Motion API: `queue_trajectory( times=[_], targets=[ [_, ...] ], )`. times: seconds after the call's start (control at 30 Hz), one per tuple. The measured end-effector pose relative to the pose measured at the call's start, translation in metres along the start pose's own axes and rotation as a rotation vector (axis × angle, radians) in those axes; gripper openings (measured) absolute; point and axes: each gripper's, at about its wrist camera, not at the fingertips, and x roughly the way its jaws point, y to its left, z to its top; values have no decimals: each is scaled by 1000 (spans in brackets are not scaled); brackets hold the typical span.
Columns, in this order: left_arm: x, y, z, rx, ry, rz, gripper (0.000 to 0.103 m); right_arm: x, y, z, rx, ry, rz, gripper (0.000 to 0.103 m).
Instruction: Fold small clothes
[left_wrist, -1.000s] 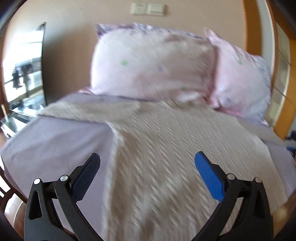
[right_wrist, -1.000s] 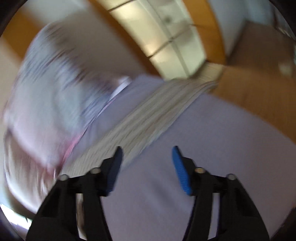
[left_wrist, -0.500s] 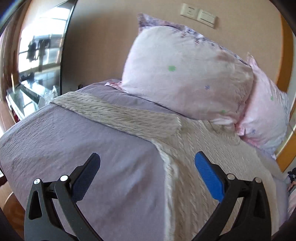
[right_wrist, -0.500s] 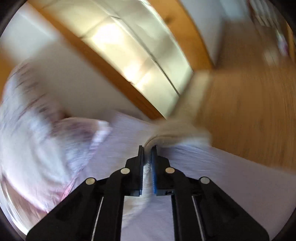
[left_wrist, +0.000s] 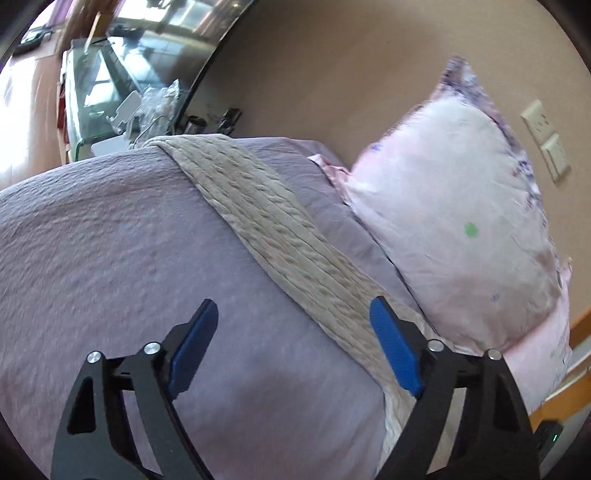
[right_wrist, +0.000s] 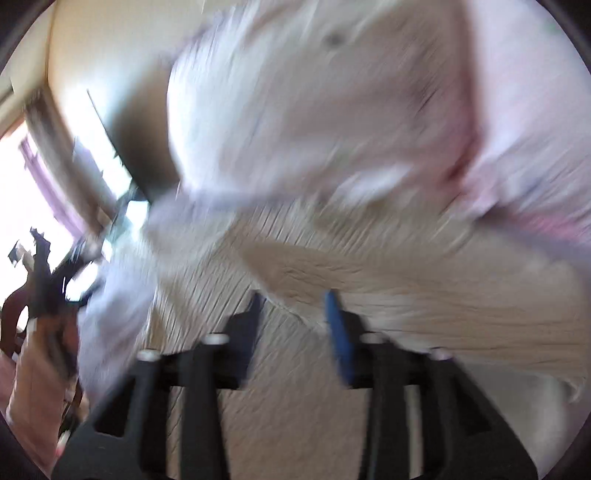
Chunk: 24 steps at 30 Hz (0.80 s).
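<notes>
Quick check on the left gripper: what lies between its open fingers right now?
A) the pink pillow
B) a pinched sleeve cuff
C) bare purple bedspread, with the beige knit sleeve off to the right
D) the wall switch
C: the left gripper is open over purple bedspread; the beige knit sleeve passes by its right finger.

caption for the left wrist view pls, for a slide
Open left gripper hovers over a beige knit sweater sleeve stretched across the lilac bedspread.

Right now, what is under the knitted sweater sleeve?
The sleeve lies flat on the purple bedspread. Whatever lies beneath the bedspread is covered. A pink pillow sits beside it.
</notes>
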Motion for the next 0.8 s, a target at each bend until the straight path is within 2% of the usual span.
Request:
queue_trajectory(
  times=[0.07,0.13,0.2,0.33,0.43,0.47,0.5,0.57,0.67,0.73,0.77,0.8],
  targets=[
    [9,7,11,-19,-5,35,82,-14,-2,-1,-6,-67,-31,74],
    [19,16,25,-45,-12,60,79,-29,-10,1,5,-121,-53,85],
    [26,25,40,-71,-30,66,73,-43,-27,3,38,-150,-68,87],
    [36,47,68,-170,-45,53,62,-63,-42,-14,71,-163,-114,93],
    [43,61,83,-235,-46,53,46,-67,-51,-24,95,-161,-129,93],
    [46,65,89,-243,-46,62,37,-67,-53,-26,102,-160,-131,93],
    [48,68,94,-248,-46,70,23,-67,-56,-28,106,-161,-133,93],
    [52,72,102,-236,-40,112,8,-71,-60,-31,115,-167,-132,93],
    [44,38,108,-93,-74,164,6,-86,-69,-37,133,-194,-136,93],
    [30,-22,102,111,-117,158,6,-97,-73,-40,141,-216,-148,93],
    [21,-67,91,237,-130,127,6,-105,-78,-42,153,-234,-154,94],
    [16,-95,80,312,-133,100,6,-111,-81,-44,164,-245,-156,94]
  ],
)
